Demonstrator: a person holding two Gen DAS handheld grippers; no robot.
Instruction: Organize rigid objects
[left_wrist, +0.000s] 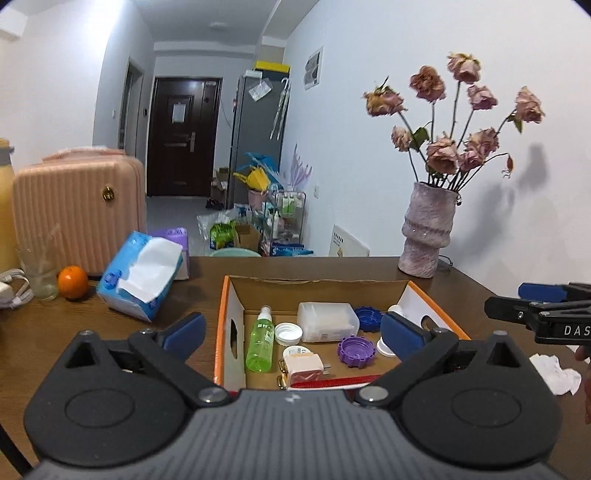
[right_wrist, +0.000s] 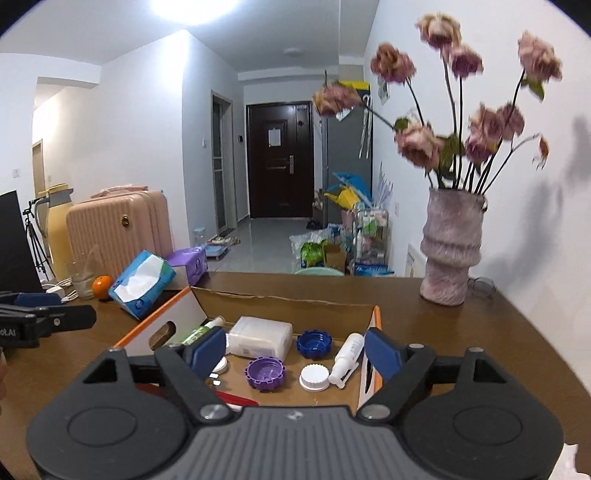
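Note:
An open cardboard box with orange edges sits on the brown table. In it lie a green spray bottle, a clear plastic case, a purple cap, a blue cap, a white cap, a white plug adapter, a red flat item and a white bottle. My left gripper is open and empty over the box's near side. My right gripper is open and empty over the box.
A pink vase of dried roses stands at the back right. A tissue pack, an orange, a glass and a pink suitcase are at the left. Crumpled white tissue lies at the right.

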